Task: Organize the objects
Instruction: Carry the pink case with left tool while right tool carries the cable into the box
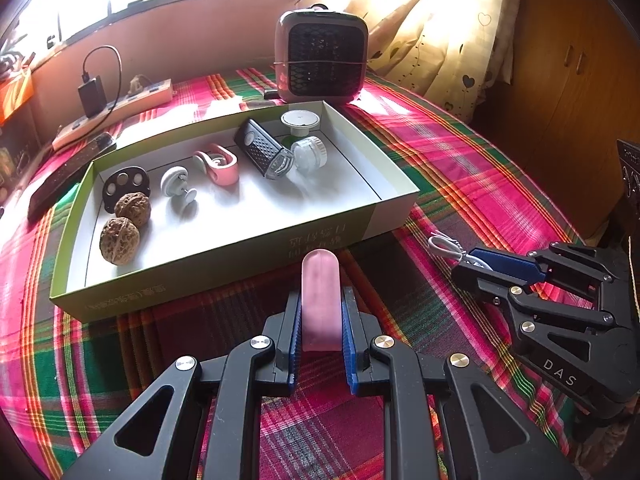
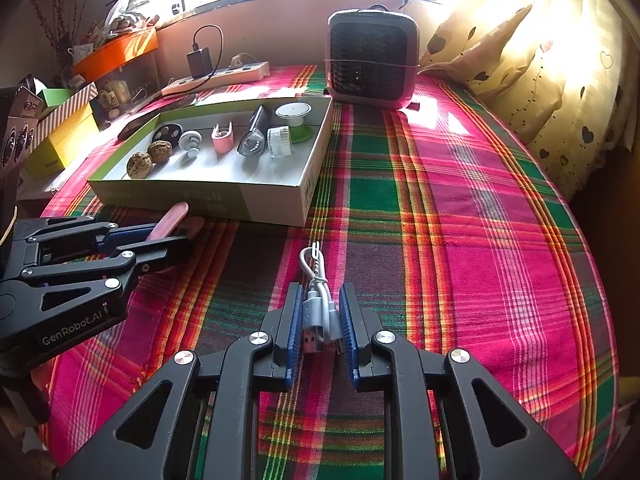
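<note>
My left gripper (image 1: 320,300) is shut on a flat pink bar (image 1: 320,300) with a rounded tip, held just in front of the shallow green-and-white box (image 1: 224,256). From the right wrist view that gripper (image 2: 176,228) shows at the left with the pink bar (image 2: 168,222) sticking out toward the box (image 2: 272,200). My right gripper (image 2: 319,304) is shut on a coiled white USB cable (image 2: 318,300) above the plaid cloth. In the left wrist view it (image 1: 470,266) appears at the right, the cable loop (image 1: 444,246) poking out. Inside the box lie two walnuts (image 1: 120,228), a black light (image 1: 262,154), a pink clip (image 1: 220,164) and several small items.
A pink fan heater (image 1: 322,58) stands behind the box. A power strip (image 1: 116,114) with a black charger lies at the back left, a dark remote (image 1: 64,178) beside the box. Curtains (image 2: 540,60) hang at the right. Boxes (image 2: 64,132) are stacked at the far left.
</note>
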A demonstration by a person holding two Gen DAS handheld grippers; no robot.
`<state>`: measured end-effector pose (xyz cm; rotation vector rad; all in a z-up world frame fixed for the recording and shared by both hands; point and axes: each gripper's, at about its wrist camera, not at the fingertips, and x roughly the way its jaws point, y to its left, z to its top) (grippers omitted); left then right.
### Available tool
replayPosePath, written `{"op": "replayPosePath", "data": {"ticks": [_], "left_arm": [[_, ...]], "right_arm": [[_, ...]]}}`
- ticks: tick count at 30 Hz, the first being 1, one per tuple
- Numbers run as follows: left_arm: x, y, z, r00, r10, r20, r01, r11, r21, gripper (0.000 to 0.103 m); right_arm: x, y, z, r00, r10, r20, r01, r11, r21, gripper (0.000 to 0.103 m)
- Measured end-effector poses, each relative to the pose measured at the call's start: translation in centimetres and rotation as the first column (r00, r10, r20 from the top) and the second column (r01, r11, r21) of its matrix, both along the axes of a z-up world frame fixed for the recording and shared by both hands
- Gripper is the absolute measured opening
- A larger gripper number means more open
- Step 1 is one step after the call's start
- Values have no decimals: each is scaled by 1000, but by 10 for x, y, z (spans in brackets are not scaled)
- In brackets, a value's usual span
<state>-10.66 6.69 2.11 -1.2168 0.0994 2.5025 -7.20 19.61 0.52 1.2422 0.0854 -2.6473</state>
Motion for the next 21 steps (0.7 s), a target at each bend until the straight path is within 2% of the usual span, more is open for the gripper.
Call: {"op": "replayPosePath", "data": {"ticks": [21], "left_arm": [[13,-20,32,997,42,-68,-42,999,11,16]], "right_arm": [[6,-14,38,995,40,-93,-42,999,-15,19]]}}
